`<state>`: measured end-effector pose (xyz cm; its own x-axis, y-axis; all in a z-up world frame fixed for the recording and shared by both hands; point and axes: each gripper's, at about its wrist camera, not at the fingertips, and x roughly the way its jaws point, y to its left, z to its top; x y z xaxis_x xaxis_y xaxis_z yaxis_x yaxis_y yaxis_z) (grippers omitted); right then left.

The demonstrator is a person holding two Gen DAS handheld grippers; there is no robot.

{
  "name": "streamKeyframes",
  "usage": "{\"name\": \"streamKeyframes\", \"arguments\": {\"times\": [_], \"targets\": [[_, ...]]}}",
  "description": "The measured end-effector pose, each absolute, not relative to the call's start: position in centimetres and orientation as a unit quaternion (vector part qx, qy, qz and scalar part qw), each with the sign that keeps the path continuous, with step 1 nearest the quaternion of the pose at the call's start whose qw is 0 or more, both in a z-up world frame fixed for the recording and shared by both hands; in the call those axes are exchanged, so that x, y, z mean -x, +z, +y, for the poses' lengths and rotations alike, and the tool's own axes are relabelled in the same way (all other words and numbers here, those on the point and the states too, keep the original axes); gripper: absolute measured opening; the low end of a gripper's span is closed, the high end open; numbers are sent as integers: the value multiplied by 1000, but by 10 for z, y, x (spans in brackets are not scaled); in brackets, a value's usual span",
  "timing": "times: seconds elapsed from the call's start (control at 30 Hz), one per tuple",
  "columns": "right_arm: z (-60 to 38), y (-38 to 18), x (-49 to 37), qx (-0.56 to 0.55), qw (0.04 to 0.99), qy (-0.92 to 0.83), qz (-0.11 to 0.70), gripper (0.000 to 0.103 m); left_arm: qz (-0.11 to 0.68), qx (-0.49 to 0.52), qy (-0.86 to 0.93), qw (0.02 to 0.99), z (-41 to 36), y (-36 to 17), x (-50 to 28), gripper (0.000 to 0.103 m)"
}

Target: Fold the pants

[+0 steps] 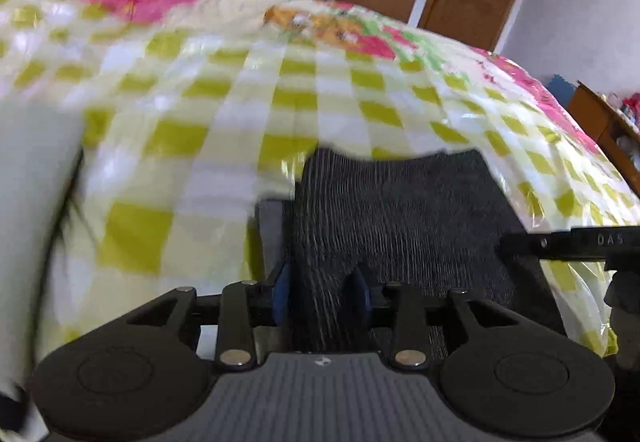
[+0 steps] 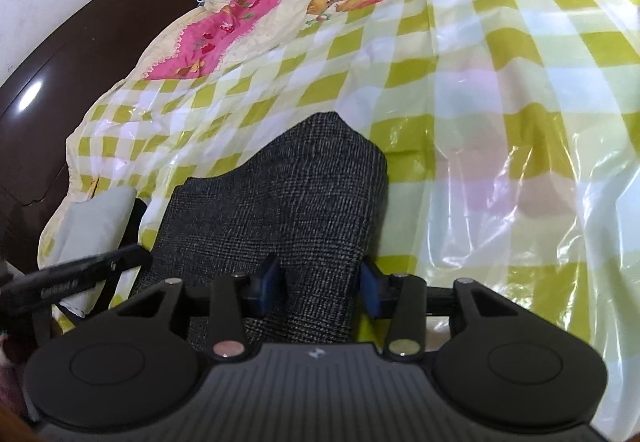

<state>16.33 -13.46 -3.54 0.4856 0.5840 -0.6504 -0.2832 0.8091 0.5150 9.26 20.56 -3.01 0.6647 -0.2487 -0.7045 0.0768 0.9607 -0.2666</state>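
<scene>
Your pants [image 2: 280, 201] are dark grey with a fine woven check, folded into a thick pad near the bed's front edge, on a glossy yellow-green checked cover [image 2: 500, 81] (plastic, crinkly). Your left gripper [image 1: 320, 296] is angled down, blue pads pinching a ridge of that fabric. Your right gripper [image 2: 318, 290] looks narrowly parted around a fold, though I can't tell if it's gripping; "DAS" is printed on its finger.

pants [image 1: 400, 209] near end hidden, bedspread [image 1: 168, 81] blurred
</scene>
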Motion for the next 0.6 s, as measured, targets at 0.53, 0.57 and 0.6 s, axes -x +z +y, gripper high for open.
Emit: {"name": "streamKeyframes", "arguments": {"times": [0.53,0.57,0.6], "targets": [[-111,-31,-174,-156,847,265,432,48,361,215,-52,906,235,-50,-38,29],[-107,-37,-175,-148,848,265,435,50,362,213,-50,906,234,-47,-38,29],[-105,-40,-177,-146,846,264,439,50,363,210,-50,907,234,-44,-38,30]]}}
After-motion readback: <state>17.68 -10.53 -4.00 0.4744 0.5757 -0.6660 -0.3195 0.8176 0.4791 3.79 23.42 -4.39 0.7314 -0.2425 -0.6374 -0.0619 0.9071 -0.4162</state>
